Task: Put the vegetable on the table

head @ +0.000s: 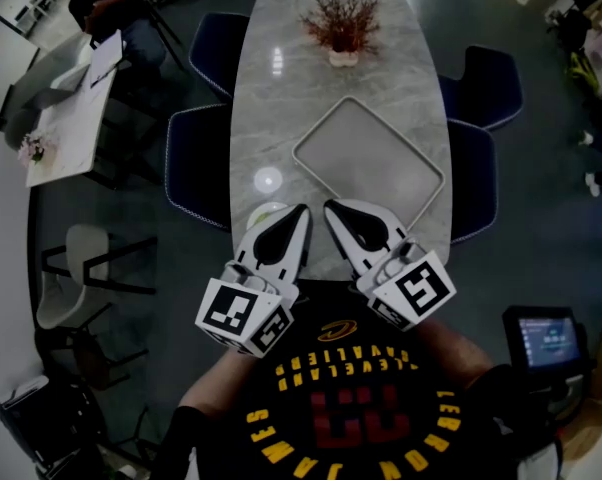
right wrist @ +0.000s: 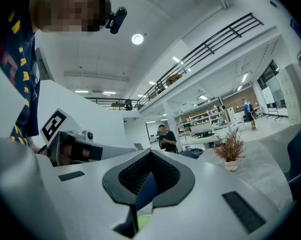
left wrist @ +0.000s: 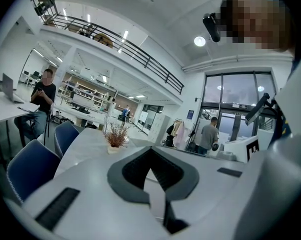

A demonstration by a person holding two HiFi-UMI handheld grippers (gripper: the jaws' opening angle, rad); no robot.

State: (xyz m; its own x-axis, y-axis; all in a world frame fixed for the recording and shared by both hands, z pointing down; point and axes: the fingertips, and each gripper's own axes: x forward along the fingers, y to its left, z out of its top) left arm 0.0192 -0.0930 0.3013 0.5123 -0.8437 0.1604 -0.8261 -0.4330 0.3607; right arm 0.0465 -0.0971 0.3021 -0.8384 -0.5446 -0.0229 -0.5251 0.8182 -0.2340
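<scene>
Pale green vegetable (head: 264,211) lying on the marble table (head: 281,118) near its front edge, just beside the left gripper (head: 299,211); jaws there pressed tip to tip, gripping nothing; right gripper (head: 330,207) close alongside, likewise closed on nothing; square tray (head: 319,126) just beyond both.

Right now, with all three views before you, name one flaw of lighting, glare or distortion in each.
Head view: dim overall and dark toward the corners, with lamp glare in two spots on the table. Left gripper view: the wide lens bends the railing into a curve, and the corners are black. Right gripper view: the ceiling lamp blows out white, and the walls bow.
</scene>
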